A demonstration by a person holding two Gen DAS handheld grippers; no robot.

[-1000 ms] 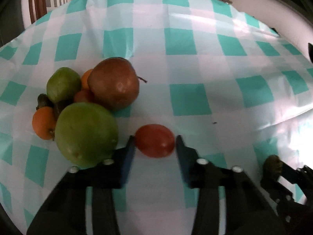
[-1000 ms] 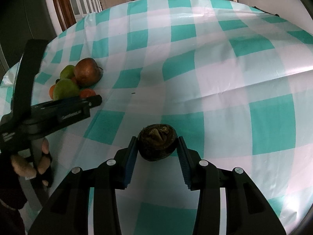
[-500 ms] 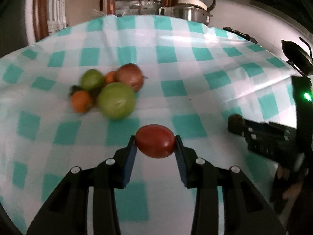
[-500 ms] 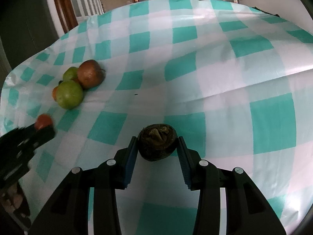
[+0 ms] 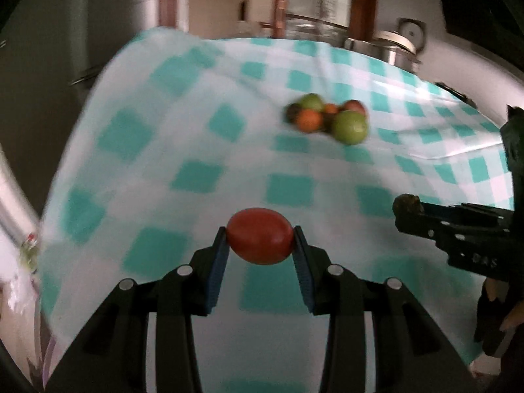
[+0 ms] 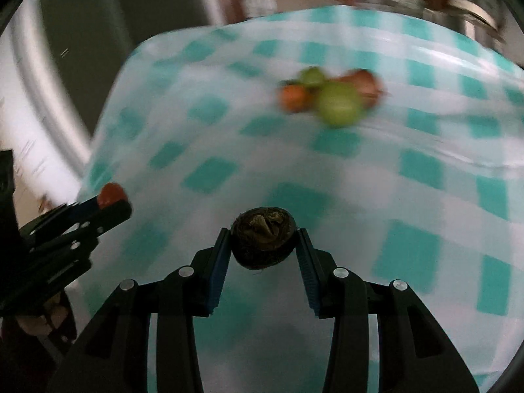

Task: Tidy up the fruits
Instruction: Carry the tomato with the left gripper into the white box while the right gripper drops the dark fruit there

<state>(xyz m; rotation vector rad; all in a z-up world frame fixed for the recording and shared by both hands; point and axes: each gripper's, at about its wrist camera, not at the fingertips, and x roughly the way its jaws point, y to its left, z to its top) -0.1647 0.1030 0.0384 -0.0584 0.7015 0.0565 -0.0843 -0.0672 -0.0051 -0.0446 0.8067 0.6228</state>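
Observation:
My left gripper (image 5: 260, 245) is shut on a red tomato (image 5: 260, 235), held above the near part of the checked tablecloth (image 5: 183, 137). My right gripper (image 6: 263, 245) is shut on a dark, wrinkled round fruit (image 6: 263, 240). In the left wrist view the right gripper (image 5: 407, 206) shows at the right edge with that dark fruit. In the right wrist view the left gripper (image 6: 111, 198) shows at the left with the tomato (image 6: 111, 193). A blurred pile of fruit (image 5: 330, 119) lies farther back on the cloth: green, orange and reddish-brown ones, also in the right wrist view as the pile (image 6: 330, 98).
The table's left edge (image 5: 78, 124) drops off to a dark floor. A metal pot (image 5: 389, 47) and wooden door frames (image 5: 167, 0) stand behind the table. A hand (image 6: 36, 324) holds the left gripper at lower left.
Both grippers have pulled back and to the left from the fruit pile, each keeping its fruit. The pile now looks smaller and farther right, and the table's left edge has come into view.

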